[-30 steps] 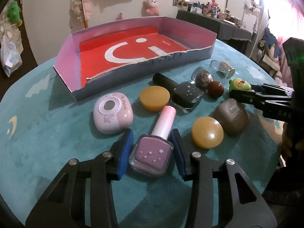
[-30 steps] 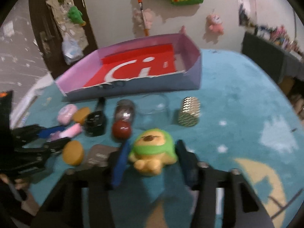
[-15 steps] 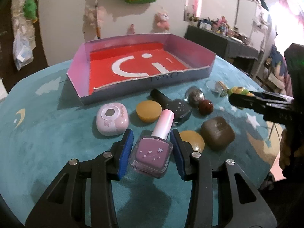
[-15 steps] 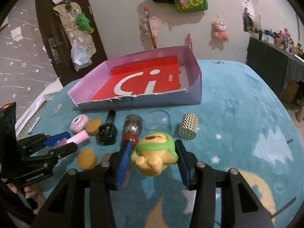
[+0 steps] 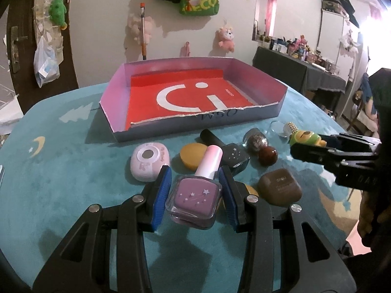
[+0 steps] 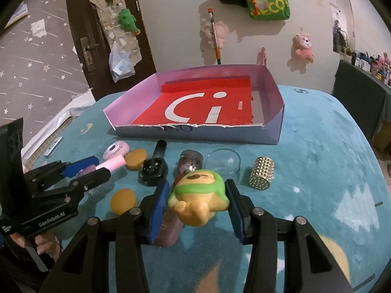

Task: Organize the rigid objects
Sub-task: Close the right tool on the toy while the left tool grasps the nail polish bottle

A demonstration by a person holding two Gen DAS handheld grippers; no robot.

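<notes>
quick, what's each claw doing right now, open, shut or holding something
Left claw: shut on the purple nail polish bottle.
Right claw: shut on the green and yellow toy figure.

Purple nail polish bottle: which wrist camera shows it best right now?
Left wrist view: the purple nail polish bottle fills the centre, clamped in the left gripper. Right wrist view shows only its pink cap poking past that gripper.
</notes>
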